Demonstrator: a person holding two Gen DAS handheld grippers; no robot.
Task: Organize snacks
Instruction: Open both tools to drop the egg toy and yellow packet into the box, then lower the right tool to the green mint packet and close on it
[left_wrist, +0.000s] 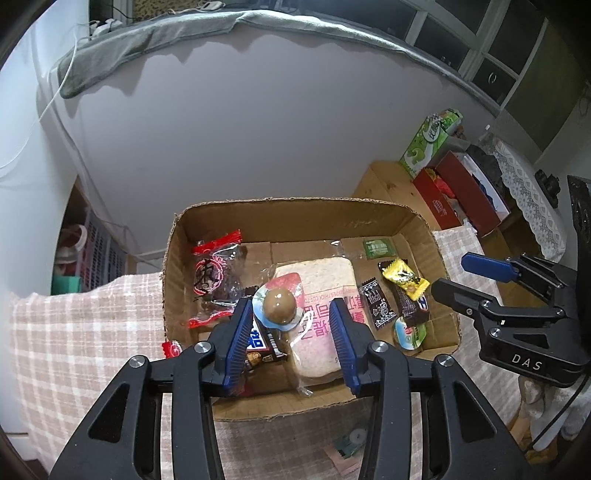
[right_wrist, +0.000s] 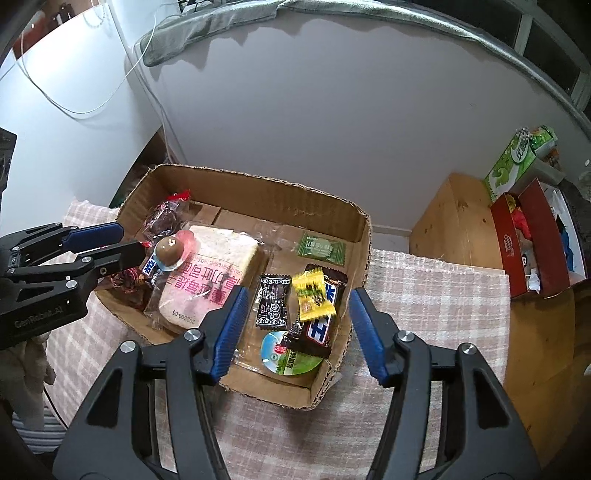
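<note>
An open cardboard box (left_wrist: 295, 206) (right_wrist: 266, 188) holds several snacks. A wrapped bread slice (left_wrist: 317, 295) (right_wrist: 214, 266) lies in its middle, and a brown ball snack on a blue-rimmed base (left_wrist: 279, 304) (right_wrist: 170, 251) rests on it. My left gripper (left_wrist: 289, 302) (right_wrist: 133, 242) is open, its tips on either side of the ball and the right pad well clear of it. My right gripper (right_wrist: 298, 293) (left_wrist: 450, 275) hangs open over the box's right end. Below it lie a yellow candy (right_wrist: 312, 295) (left_wrist: 404, 280), a small black packet (right_wrist: 271, 301) and a dark chocolate bar (right_wrist: 321, 325).
Also in the box are a red-trimmed dark snack (left_wrist: 216, 277), a green sachet (right_wrist: 321, 248) and a green-lidded cup (right_wrist: 290, 354). The box sits on a checked cloth (right_wrist: 424, 288). To the right, a wooden table (right_wrist: 458, 221) carries a red box (right_wrist: 532, 251) and a green carton (right_wrist: 513, 166).
</note>
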